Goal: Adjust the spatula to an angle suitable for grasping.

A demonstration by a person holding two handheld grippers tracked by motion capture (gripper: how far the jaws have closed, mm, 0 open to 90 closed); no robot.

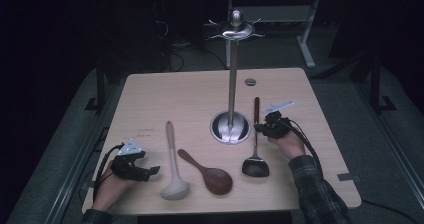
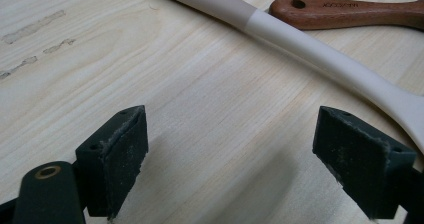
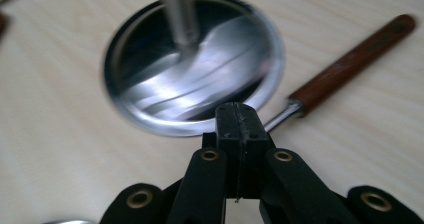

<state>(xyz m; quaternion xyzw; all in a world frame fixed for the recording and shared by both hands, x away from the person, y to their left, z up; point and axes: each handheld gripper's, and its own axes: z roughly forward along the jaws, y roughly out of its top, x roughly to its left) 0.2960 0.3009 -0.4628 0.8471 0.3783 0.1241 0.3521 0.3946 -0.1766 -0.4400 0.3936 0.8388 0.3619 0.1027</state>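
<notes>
High view: a metal ladle (image 1: 255, 160) with a dark red-brown wooden handle lies on the light wooden table (image 1: 160, 99), its bowl toward the person and its handle pointing away, just to the right of the round steel base (image 1: 230, 128) of a utensil stand. The right gripper (image 1: 263, 128) sits over the ladle's metal shank. In the right gripper view its two black jaws are pressed together with no gap between the pads, directly above where the thin metal stem (image 3: 280, 115) disappears beneath them; whether the stem is pinched between the jaws or merely lies under them, I cannot tell. The wooden grip (image 3: 352, 60) runs off to the upper right there, and the shiny base dish (image 3: 150, 115) with its upright pole (image 3: 177, 15) fills the space beyond.

The stand's pole (image 1: 231, 79) rises to a top disc with hooks (image 1: 233, 29) (all of them bare). Left of the base lie a brown wooden spoon (image 1: 209, 174) and a cream ladle (image 1: 173, 169), side by side and apart. The left gripper (image 1: 150, 171) rests near the table's front left edge; in its own view the jaws stand wide apart over bare wood, holding nothing, with the cream handle (image 2: 300, 44) and the brown spoon handle (image 2: 350, 13) beyond.
</notes>
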